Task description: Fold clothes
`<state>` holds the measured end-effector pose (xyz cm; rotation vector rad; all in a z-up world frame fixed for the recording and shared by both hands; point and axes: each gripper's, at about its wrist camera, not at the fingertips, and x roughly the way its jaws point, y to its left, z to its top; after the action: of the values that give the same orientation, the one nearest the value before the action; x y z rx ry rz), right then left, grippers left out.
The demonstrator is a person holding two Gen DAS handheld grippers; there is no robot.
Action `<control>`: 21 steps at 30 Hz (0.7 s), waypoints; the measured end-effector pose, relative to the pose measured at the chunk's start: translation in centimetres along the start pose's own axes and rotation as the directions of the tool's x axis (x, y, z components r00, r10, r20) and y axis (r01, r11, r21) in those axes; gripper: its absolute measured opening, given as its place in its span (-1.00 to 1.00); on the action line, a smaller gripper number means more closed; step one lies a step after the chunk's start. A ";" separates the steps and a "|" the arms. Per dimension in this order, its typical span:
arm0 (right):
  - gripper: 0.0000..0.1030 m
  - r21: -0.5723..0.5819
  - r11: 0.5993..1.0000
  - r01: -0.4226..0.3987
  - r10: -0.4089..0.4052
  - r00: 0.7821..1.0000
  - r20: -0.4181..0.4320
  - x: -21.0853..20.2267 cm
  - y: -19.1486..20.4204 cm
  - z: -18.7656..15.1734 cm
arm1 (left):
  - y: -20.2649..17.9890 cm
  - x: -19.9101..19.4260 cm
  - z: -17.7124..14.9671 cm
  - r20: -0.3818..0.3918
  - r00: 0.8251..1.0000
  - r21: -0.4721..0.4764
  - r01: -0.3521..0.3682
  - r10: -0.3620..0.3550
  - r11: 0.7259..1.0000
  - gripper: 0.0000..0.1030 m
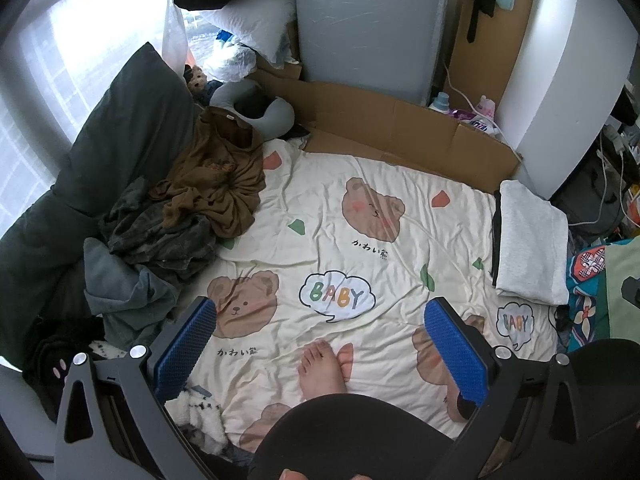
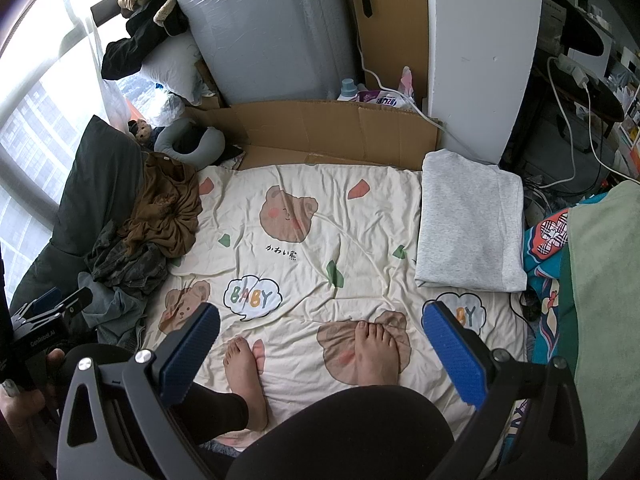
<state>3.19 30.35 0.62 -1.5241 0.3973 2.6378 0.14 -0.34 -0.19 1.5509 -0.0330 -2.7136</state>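
A folded grey garment (image 1: 530, 244) (image 2: 472, 226) lies at the right edge of the cream bear-print blanket (image 1: 340, 208) (image 2: 304, 240). On the left sits a heap of unfolded clothes: a brown shirt (image 1: 218, 182) (image 2: 164, 204) on top, a dark mottled garment (image 1: 160, 236) (image 2: 124, 260) under it, and a grey-blue piece (image 1: 124, 292) (image 2: 116, 304) nearest me. My left gripper (image 1: 320, 344) hangs open above the blanket, holding nothing. My right gripper (image 2: 322, 350) is open too, above the person's bare feet (image 2: 376, 354), and it is empty. The left gripper's body (image 2: 52, 308) shows at the left edge of the right wrist view.
A person stands on the blanket; a bare foot (image 1: 322, 372) and dark leggings (image 2: 340, 432) fill the near edge. Dark pillows (image 1: 120, 128) line the left side. Flattened cardboard (image 1: 400, 128) and a grey appliance (image 2: 272, 28) stand at the back. Cables (image 2: 568, 92) and colourful bedding (image 2: 548, 248) lie right.
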 end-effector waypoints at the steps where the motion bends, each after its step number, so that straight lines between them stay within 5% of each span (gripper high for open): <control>1: 0.99 0.000 1.000 0.000 0.000 1.000 0.000 0.0 0.0 0.0 | 0.0 0.0 0.1 -0.001 1.000 -0.002 0.000 0.000 1.000 1.00; 21: 0.99 -0.004 1.000 0.002 -0.002 1.000 0.002 0.0 0.3 0.0 | 0.2 -0.2 0.2 0.004 1.000 -0.020 0.020 -0.020 1.000 1.00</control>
<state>3.13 30.05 0.72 -1.5223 0.3912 2.6399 0.04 -0.54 0.06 1.5488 0.0096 -2.7238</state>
